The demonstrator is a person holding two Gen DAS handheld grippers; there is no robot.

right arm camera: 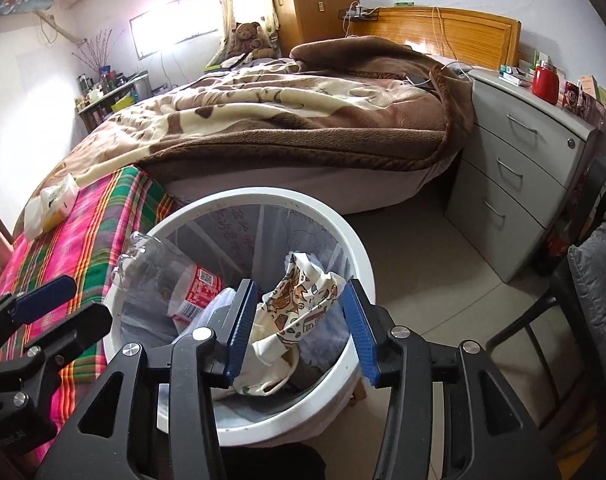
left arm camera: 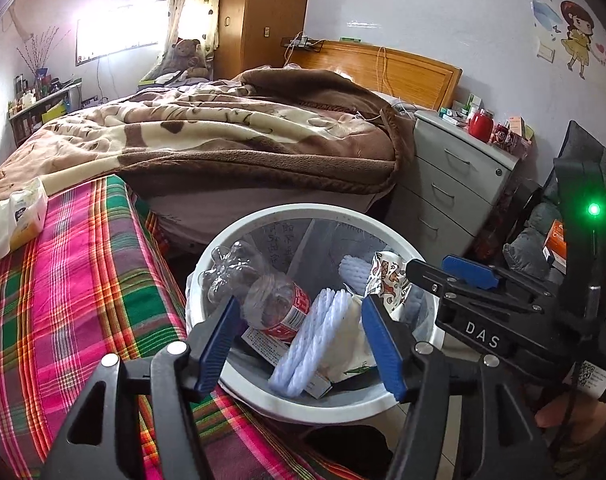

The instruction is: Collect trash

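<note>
Now, bin (left arm camera: pixel 263 394): white, holding a clear bottle (left arm camera: pixel 263 300) and patterned paper cup (right arm camera: pixel 299 300).
Left gripper (left arm camera: pixel 303 344): fingers parted, empty, above bin.
Right gripper (right arm camera: pixel 299 334): fingers parted, empty, above cup.

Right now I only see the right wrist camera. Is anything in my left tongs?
Observer: No. The left tongs stand open above the white bin, with nothing pinched between them.
Operator: What is under the bottle?
Observer: A small flat carton lies under the plastic bottle.
Operator: Is my right tool switched on?
Observer: Probably. A green light glows on the body behind the right tongs.
</note>
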